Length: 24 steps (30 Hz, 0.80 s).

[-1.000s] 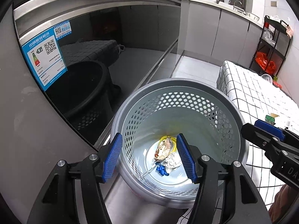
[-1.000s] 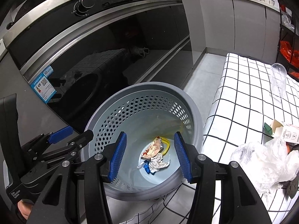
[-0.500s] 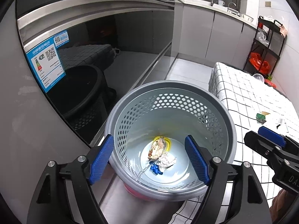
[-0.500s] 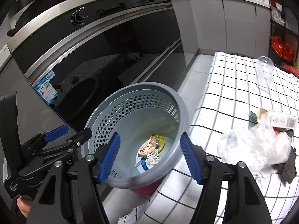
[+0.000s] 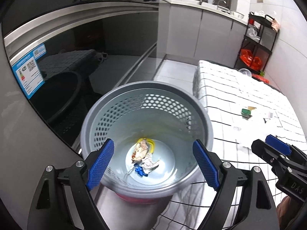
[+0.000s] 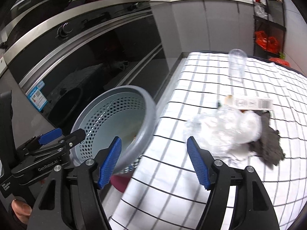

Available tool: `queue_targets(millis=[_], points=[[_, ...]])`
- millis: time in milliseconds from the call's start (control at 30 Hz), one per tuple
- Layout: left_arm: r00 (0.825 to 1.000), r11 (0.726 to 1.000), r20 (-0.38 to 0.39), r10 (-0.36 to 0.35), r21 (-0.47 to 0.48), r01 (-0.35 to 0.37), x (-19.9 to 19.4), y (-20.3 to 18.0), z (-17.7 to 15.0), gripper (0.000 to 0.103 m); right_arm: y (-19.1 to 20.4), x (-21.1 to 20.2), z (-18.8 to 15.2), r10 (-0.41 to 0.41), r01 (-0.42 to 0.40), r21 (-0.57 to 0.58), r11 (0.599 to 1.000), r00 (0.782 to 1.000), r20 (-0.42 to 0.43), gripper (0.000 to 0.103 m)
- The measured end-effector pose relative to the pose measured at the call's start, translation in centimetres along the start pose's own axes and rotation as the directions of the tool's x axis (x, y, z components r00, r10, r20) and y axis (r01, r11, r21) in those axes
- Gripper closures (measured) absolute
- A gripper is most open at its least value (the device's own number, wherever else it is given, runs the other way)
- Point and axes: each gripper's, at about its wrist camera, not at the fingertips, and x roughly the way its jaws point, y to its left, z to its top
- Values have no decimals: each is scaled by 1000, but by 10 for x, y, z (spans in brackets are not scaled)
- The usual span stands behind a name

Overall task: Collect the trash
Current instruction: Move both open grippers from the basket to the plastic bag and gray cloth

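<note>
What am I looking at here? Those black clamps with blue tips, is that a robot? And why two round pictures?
No robot: a person holds one hand tool in each hand, each with a camera looking along its jaws. One picture comes from the left gripper, the other from the right gripper. Both jaws are opening and hold nothing. Between kitchen cabinets and a table stands a grey perforated bin with a few crumpled wrappers at the bottom. On the checked tablecloth more trash waits: a crumpled plastic bag, a small carton, a dark cloth and a clear plastic cup.
</note>
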Motion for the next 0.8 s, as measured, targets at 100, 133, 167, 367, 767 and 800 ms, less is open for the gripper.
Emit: queue_targets(millis=[100,133,167,367,767,800], points=[[1000,1000,-2,-20,20,20,-1,-12,-2,20,-15,-10,-7,-22,21,21,1000,1000,13,35],[1000,999,-4,-27,25,27,0,-16,-2,20,-19,-13,-10,-27,27,29,999,999,17,35],[999,999,-6,-34,32,34,0,-20,-3,20,-25,-16,-12,-33,32,37,999,999,21,35],[997,993,-17,-78,84,79,2,-47,-5,19,-65,-39,-30,-118,113,106,988,992,41,34],[987,973,-64,-149,168,157,18,-100,-12,18,-140,-54,-56,-259,252,232,940,966,4,34],[986,971,-67,-151,175,161,20,-103,-12,18,-143,-53,-57,-264,257,233,938,964,1,34]])
